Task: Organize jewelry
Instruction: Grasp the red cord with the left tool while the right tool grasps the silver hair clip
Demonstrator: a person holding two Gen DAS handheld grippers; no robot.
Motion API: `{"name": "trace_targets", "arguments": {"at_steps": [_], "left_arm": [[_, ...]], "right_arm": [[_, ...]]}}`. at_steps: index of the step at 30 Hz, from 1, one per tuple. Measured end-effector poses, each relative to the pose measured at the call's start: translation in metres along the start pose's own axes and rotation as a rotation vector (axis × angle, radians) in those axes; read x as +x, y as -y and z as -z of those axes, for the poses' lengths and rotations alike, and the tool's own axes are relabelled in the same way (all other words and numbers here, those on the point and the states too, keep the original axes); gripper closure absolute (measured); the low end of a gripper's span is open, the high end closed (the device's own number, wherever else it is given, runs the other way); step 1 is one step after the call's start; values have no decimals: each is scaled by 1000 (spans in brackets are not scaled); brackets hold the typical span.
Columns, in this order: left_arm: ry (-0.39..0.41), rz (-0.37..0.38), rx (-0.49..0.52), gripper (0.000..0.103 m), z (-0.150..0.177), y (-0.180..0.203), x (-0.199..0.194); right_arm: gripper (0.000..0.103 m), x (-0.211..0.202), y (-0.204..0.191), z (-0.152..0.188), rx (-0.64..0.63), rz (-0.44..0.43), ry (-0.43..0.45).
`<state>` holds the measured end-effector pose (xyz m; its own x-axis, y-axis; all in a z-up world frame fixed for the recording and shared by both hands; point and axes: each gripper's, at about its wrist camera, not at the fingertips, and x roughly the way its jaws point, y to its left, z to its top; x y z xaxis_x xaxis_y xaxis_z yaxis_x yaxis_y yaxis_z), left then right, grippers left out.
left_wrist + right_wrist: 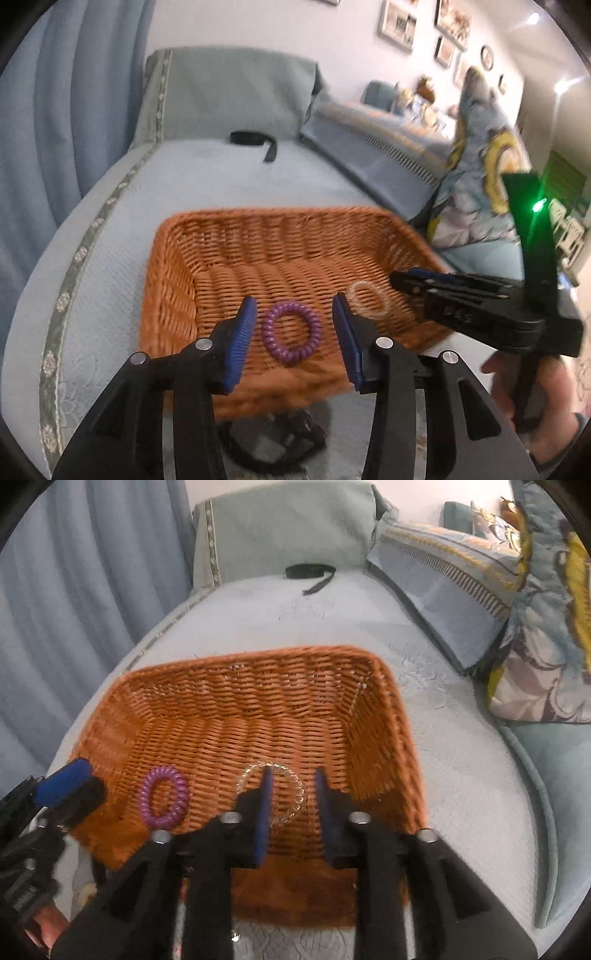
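An orange wicker basket sits on a pale blue bedcover. Inside lie a purple spiral bracelet and a clear spiral bracelet. My left gripper is open, its blue pads either side of the purple bracelet, just above it. My right gripper is open over the clear bracelet; it also shows in the left wrist view at the basket's right edge. Neither holds anything.
A black strap lies at the far end of the bed by a green cushion. Patterned pillows line the right side. A blue curtain hangs on the left. A dark object lies below the basket's near wall.
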<state>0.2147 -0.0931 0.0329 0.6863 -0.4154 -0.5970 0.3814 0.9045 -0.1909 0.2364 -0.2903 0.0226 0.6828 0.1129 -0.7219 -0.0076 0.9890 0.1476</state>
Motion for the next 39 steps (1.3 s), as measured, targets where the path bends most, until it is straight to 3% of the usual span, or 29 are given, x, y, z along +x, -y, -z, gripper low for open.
{"name": "trace_targets", "arguments": {"at_steps": [8, 16, 22, 26, 32, 39], "left_arm": [[123, 52, -50, 59, 18, -9, -94], [123, 22, -96, 59, 69, -16, -141], [38, 25, -136, 59, 113, -24, -139], [-13, 24, -164, 59, 133, -32, -130], [-96, 29, -150, 59, 149, -27, -104], [-153, -14, -96, 59, 157, -18, -80]], "right_arm": [[73, -68, 0, 36, 11, -114, 73], [73, -118, -10, 107, 32, -192, 83], [73, -123, -18, 161, 59, -236, 15], [73, -118, -25, 179, 46, -237, -15], [73, -104, -32, 170, -3, -242, -24], [73, -64, -40, 158, -18, -328, -109]]}}
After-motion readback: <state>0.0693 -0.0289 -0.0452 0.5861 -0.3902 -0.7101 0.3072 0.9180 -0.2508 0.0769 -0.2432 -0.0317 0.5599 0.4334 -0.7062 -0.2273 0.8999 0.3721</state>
